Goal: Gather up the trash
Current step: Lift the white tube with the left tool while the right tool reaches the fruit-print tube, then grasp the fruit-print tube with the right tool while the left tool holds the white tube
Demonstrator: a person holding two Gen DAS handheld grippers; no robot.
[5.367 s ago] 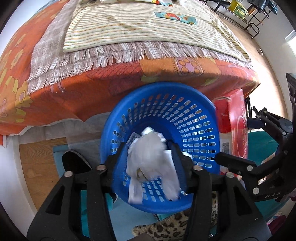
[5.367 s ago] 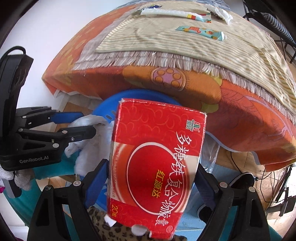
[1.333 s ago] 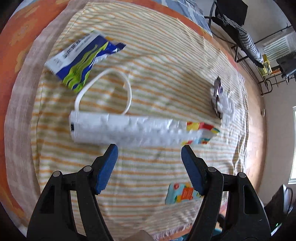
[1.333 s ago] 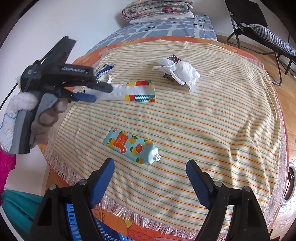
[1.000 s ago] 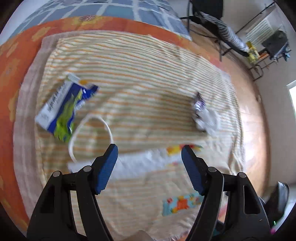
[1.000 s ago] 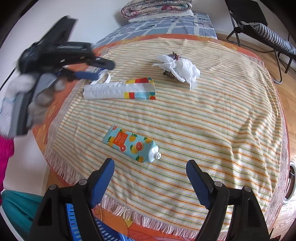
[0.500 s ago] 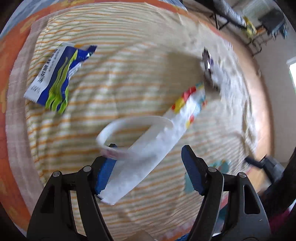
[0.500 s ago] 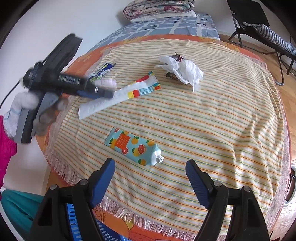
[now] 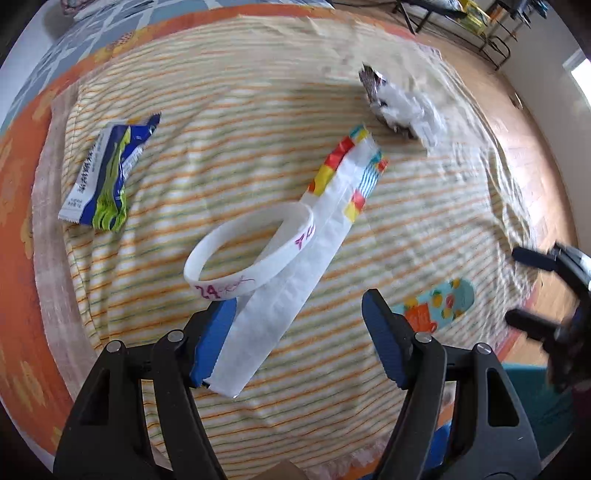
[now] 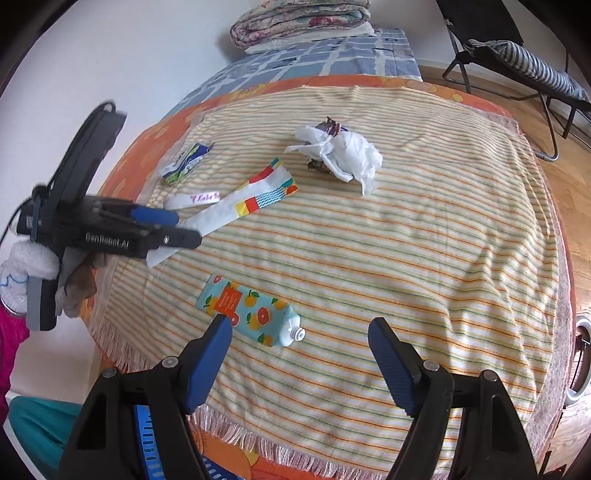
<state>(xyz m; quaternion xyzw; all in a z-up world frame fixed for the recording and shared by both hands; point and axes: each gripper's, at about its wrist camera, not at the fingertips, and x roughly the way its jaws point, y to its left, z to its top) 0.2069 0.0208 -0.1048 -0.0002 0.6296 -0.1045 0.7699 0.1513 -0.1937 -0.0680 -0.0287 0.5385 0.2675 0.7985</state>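
Note:
A long white paper wrapper with a coloured end (image 9: 306, 258) (image 10: 236, 206) lies on the striped cloth, a white band (image 9: 251, 254) (image 10: 192, 199) beside it. My left gripper (image 9: 299, 339) (image 10: 177, 227) is open, its left finger touching the wrapper's near end. A fruit-print tube (image 10: 251, 310) (image 9: 436, 306) lies just ahead of my open, empty right gripper (image 10: 299, 358) (image 9: 532, 284). Crumpled white tissue with a dark wrapper (image 10: 340, 155) (image 9: 402, 107) and a blue-green packet (image 9: 107, 173) (image 10: 184, 158) lie farther off.
The striped cloth (image 10: 424, 240) covers an orange-covered bed (image 10: 155, 136). A blue basket's rim (image 10: 147, 454) shows below the bed's front edge. Folded bedding (image 10: 299, 18) lies at the far end. A folding chair (image 10: 517, 48) stands at the right on the wooden floor.
My left gripper came from the basket to the bed and pushed the long wrapper's near end, turning it from crosswise to slanting. My right gripper edged slightly closer to the tube.

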